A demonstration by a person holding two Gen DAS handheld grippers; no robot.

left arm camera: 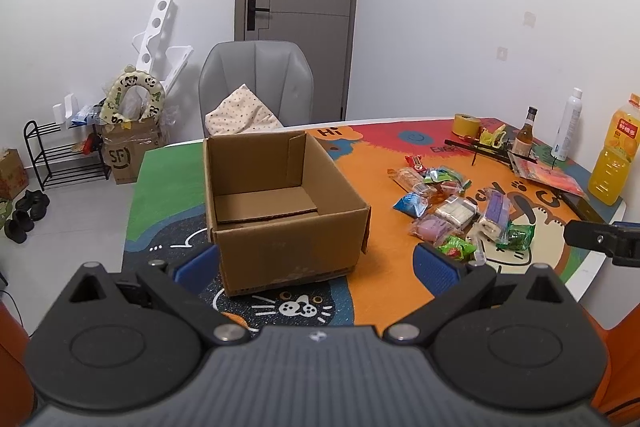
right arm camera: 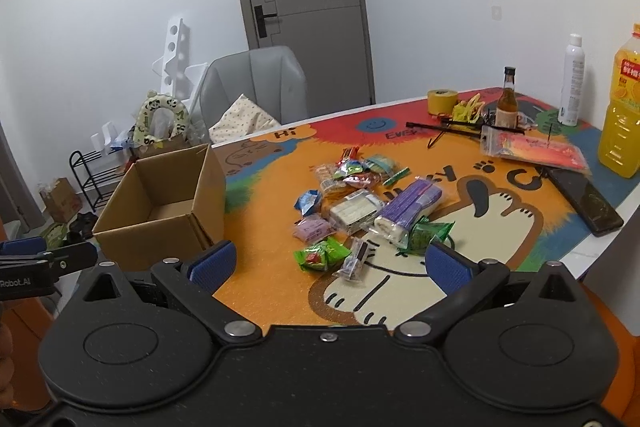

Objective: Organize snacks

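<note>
Snacks await sorting beside an empty cardboard box [left arm camera: 280,203].

I hold the left gripper [left arm camera: 320,263] and right gripper [right arm camera: 328,263] with jaws spread, empty; the snack packets [right arm camera: 360,211] lie scattered right of the box.

The left tongs [left arm camera: 316,263] stand with blue-padded fingers [left arm camera: 438,267] spread wide, nothing between them. The right tongs [right arm camera: 330,263] are likewise spread wide and hold nothing. Each pair shows at the other's outer edge, so the two sit side by side, apart, at about the same level.
</note>
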